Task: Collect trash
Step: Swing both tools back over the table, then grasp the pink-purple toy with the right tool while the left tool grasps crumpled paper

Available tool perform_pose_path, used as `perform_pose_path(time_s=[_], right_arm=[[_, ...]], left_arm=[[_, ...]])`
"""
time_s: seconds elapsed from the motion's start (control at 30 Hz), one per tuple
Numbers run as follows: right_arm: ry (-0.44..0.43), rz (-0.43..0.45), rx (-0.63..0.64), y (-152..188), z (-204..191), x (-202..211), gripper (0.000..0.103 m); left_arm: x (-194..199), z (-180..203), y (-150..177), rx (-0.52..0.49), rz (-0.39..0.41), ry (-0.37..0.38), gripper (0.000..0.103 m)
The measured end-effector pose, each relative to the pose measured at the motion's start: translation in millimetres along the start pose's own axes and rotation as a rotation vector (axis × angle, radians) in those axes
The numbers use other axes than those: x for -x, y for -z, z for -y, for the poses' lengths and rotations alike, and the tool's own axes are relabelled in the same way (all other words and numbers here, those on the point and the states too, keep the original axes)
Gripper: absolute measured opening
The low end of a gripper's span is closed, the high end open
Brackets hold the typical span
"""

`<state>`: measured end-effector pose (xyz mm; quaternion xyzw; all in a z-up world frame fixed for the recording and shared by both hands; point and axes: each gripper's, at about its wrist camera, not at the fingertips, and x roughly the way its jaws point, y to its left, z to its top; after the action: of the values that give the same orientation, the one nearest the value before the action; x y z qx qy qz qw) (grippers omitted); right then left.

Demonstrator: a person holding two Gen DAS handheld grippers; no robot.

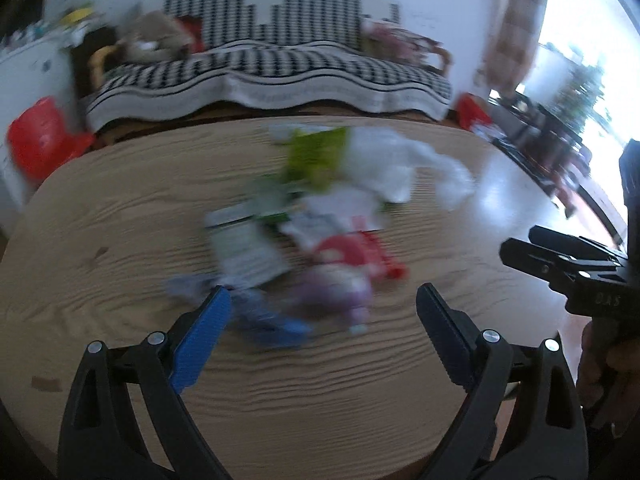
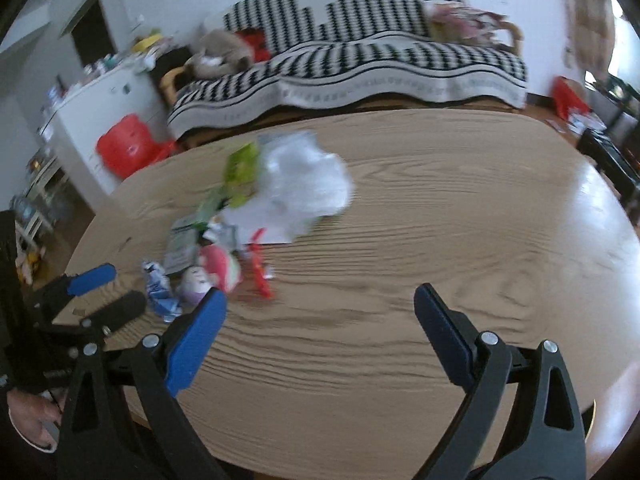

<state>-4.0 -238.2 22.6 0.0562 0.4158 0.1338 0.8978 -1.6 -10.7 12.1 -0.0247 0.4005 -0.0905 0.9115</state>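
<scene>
A blurred pile of trash lies on the wooden table: a white plastic bag, a green wrapper, a red packet, a blue wrapper and a purple-white piece. My left gripper is open and empty, just short of the blue wrapper. My right gripper is open and empty over bare table, right of the pile. The bag and blue wrapper also show in the right wrist view. Each gripper shows in the other's view: the right one, the left one.
A sofa with a black-and-white cover stands behind the table. A red bag sits on the floor at the left beside a white cabinet. Dark furniture stands by the bright window at the right.
</scene>
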Motion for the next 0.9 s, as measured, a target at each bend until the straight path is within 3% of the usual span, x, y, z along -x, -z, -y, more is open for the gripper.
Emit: perform_pose_path(time_s=[0.2, 0.5, 0.77, 0.83, 0.9], right_arm=[[-0.040, -0.039, 0.049, -1.8, -33.9, -30.4, 0.092], [-0.107, -0.089, 0.004, -8.9, -48.8, -68.9, 0.090], [-0.123, -0.119, -0.019, -10.5, -51.8, -88.9, 0.086], [-0.132, -0.128, -0.019, -10.0, -55.2, -92.7, 0.085], [-0.142, -0.134, -0.017, -10.6, -59.0, -96.0, 0.084]], left_arm=[[-3.9, -50.2, 15.5, 0.074, -0.037, -0.039, 0.091], [-41.4, -65.1, 7.4, 0.186, -0.098, -0.055, 0.091], [-72.2, -68.9, 12.1, 0.215, -0.136, -0.126, 0.089], [-70.8, -68.6, 10.9, 0.200, -0.123, -0.129, 0.074], [-68.1, -68.1, 11.3, 0.187, -0.118, -0.117, 0.042]])
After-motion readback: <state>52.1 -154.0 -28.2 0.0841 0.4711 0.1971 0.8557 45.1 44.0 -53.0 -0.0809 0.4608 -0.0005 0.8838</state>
